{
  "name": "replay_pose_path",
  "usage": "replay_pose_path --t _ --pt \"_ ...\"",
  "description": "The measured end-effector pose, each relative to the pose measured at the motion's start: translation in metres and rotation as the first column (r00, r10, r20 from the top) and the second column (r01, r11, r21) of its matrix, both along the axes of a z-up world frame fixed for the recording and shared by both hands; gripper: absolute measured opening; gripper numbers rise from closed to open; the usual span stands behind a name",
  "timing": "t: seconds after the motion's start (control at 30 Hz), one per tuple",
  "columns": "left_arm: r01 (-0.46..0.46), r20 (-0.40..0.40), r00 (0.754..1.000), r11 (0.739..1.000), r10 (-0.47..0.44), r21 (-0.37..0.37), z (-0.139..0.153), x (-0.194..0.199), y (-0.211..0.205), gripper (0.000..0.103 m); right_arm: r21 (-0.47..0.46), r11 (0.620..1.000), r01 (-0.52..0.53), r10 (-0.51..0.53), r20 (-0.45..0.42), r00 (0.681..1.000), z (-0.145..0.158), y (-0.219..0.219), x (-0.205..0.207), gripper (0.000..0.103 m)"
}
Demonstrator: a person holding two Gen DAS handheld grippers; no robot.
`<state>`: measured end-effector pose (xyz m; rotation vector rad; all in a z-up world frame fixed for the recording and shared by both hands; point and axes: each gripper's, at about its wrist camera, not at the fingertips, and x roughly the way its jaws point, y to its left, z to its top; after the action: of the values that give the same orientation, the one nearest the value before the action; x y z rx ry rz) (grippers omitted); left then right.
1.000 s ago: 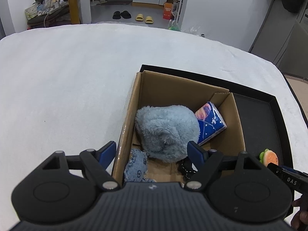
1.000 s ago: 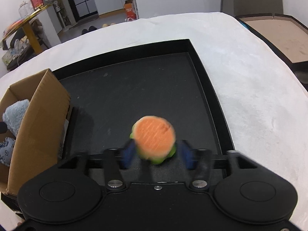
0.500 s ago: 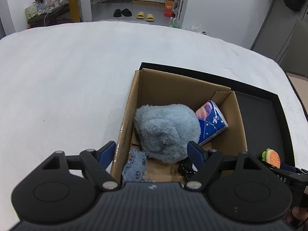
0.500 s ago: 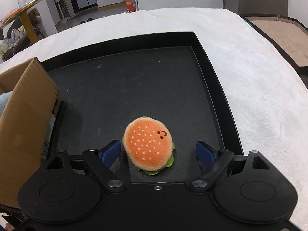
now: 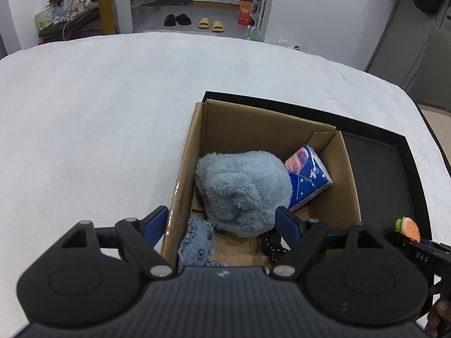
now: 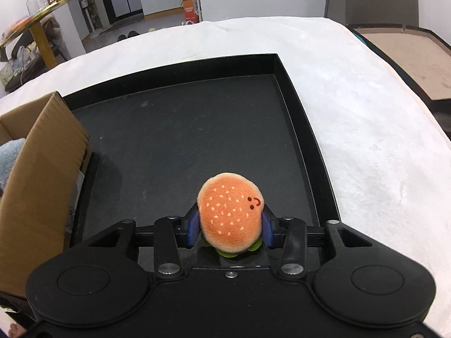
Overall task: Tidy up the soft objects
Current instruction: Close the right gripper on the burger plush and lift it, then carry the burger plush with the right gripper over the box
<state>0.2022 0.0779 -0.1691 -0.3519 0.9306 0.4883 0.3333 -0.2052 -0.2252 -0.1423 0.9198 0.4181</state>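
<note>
Right wrist — burger plush [image 6: 230, 217] between closing jaws

White letters "DAS" stand on the black body of the right gripper [image 5: 420, 256], seen at the right edge of the left wrist view. The blue packet [image 5: 308, 181] in the cardboard box [image 5: 349, 186] carries print too small to read. The orange carton [image 5: 244, 11] on the far floor bears illegible marks.
</note>
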Motion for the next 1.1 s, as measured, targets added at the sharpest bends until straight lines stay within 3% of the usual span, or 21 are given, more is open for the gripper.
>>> replay_pose_path --t 0.37,1.1 --pt "0.024 0.018 1.000 0.999 -0.024 -0.031 0.004 -0.008 0.003 0.081 0.025 0.999 0.026 -0.026 -0.006 1.000 0.021 0.002 -0.015 0.042" --pt "0.052 0.072 0.996 0.998 -0.050 -0.028 0.012 -0.030 0.013 0.080 0.047 0.997 -0.058 0.056 0.040 0.998 0.064 0.043 -0.052 0.042"
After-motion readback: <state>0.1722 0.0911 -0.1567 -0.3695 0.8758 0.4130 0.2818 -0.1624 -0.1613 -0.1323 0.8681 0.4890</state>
